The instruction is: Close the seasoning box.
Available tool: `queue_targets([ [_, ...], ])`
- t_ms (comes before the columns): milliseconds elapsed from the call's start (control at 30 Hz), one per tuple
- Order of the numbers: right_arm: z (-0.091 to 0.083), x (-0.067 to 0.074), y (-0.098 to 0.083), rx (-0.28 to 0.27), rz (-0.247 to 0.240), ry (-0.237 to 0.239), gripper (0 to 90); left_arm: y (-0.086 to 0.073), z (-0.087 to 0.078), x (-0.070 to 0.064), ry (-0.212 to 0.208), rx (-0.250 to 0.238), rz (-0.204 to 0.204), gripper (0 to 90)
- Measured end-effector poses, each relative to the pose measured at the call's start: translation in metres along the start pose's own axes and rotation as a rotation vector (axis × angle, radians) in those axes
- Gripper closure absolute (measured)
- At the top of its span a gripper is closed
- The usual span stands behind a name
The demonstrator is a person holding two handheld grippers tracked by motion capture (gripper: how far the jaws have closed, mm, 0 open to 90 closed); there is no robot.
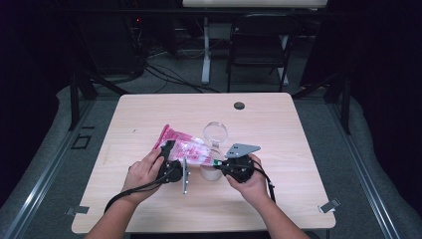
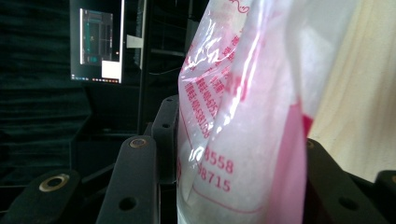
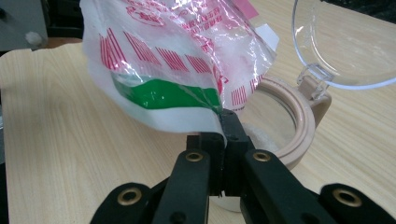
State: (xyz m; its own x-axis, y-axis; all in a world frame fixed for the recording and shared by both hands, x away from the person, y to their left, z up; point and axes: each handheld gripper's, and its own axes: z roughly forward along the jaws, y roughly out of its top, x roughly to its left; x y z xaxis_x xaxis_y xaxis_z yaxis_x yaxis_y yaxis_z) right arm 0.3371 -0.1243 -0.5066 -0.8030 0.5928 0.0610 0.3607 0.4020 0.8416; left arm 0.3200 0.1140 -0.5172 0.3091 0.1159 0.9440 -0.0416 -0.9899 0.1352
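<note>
A clear and pink plastic bag (image 1: 185,145) of white granules hangs tilted between my two grippers above the table. My left gripper (image 1: 167,150) is shut on its pink upper end; in the left gripper view the bag (image 2: 243,140) fills the gap between the jaws. My right gripper (image 3: 229,127) is shut on the bag's lower green-printed corner (image 3: 187,95), right at the mouth of a beige jar (image 3: 300,126). The jar's clear hinged lid (image 3: 345,42) stands open. White granules lie inside the jar. From above, the jar (image 1: 211,173) sits just left of my right gripper (image 1: 218,163).
The light wooden table (image 1: 149,109) has a dark cable grommet (image 1: 239,105) near its far edge. A black folding chair (image 1: 259,45) and a desk leg stand on the floor beyond. A lit monitor (image 2: 100,44) shows in the dark background.
</note>
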Motion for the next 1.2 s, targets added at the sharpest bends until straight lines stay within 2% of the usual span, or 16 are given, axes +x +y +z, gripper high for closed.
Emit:
queue_targets([
  [233, 0.001, 0.001, 0.0, -0.001, 0.0, 0.002, 90.0, -0.002, 0.0, -0.008, -0.015, -0.008, -0.092, 63.9],
  [433, 0.0, 0.001, 0.0, -0.003, -0.002, 0.005, 89.9, -0.004, -0.001, -0.014, -0.02, -0.008, -0.134, 65.3],
  [500, 0.0, 0.002, 0.001, -0.007, 0.0, 0.007, 89.7, -0.005, -0.001, -0.016, -0.028, -0.008, -0.148, 65.6],
  [600, 0.0, 0.002, 0.001, -0.011, -0.001, 0.008, 89.4, -0.007, 0.001, -0.02, -0.054, -0.014, -0.197, 66.4],
  [667, 0.0, 0.002, 0.001, -0.013, -0.002, 0.013, 88.9, -0.007, 0.002, -0.023, -0.073, -0.01, -0.205, 66.8],
  [767, 0.0, 0.002, 0.001, -0.017, -0.003, 0.015, 87.7, -0.009, 0.003, -0.024, -0.073, -0.006, -0.206, 67.6],
  [933, 0.0, 0.005, 0.003, -0.024, -0.008, 0.021, 84.5, -0.011, 0.006, -0.028, -0.101, 0.001, -0.221, 69.1],
  [967, 0.0, 0.006, 0.003, -0.027, -0.008, 0.02, 83.6, -0.011, 0.007, -0.028, -0.109, 0.002, -0.221, 69.5],
  [1000, 0.0, 0.006, 0.003, -0.03, -0.009, 0.023, 82.5, -0.012, 0.007, -0.027, -0.119, 0.022, -0.197, 69.8],
  [1133, 0.0, 0.006, 0.003, -0.034, -0.012, 0.016, 77.2, -0.013, 0.011, -0.029, -0.16, 0.018, -0.226, 70.7],
  [1200, 0.0, 0.007, 0.003, -0.034, -0.016, 0.009, 77.1, -0.013, 0.011, -0.03, -0.172, 0.012, -0.228, 71.1],
])
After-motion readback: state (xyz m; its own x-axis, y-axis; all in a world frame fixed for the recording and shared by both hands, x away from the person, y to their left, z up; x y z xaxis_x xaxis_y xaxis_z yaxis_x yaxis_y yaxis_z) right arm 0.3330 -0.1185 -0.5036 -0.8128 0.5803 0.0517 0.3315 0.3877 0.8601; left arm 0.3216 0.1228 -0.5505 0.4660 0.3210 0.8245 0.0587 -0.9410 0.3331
